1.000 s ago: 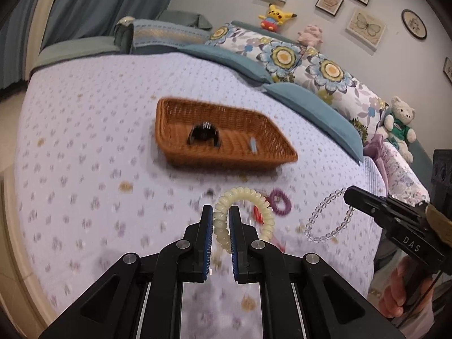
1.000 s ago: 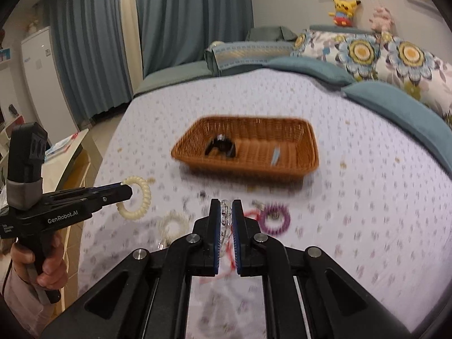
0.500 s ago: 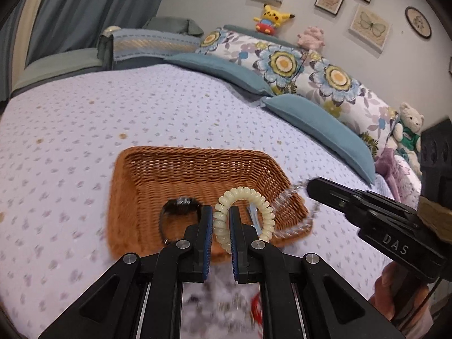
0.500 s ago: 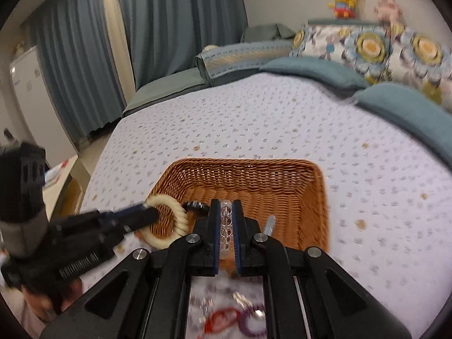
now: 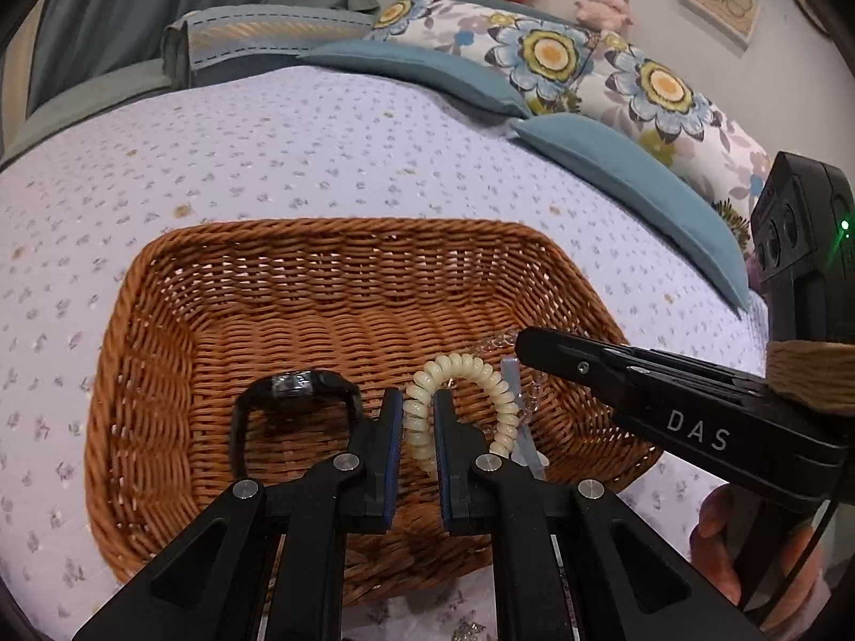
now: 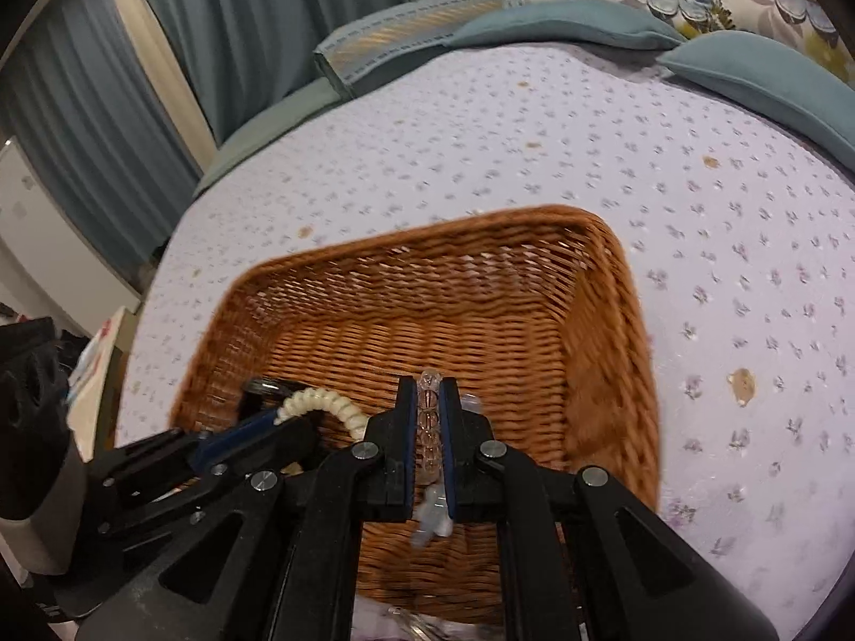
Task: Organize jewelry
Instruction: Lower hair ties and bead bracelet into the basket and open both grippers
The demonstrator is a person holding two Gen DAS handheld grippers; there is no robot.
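Cream spiral bracelet (image 5: 459, 406) and clear beaded bracelet (image 6: 429, 427), each held upright above the brown wicker basket (image 5: 160, 363); black watch (image 5: 294, 390) lies inside.

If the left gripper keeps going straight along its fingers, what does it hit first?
Likely the woven floor of the basket. The left gripper, shut on the cream coil bracelet, points down into it; the black watch sits just left of that line.
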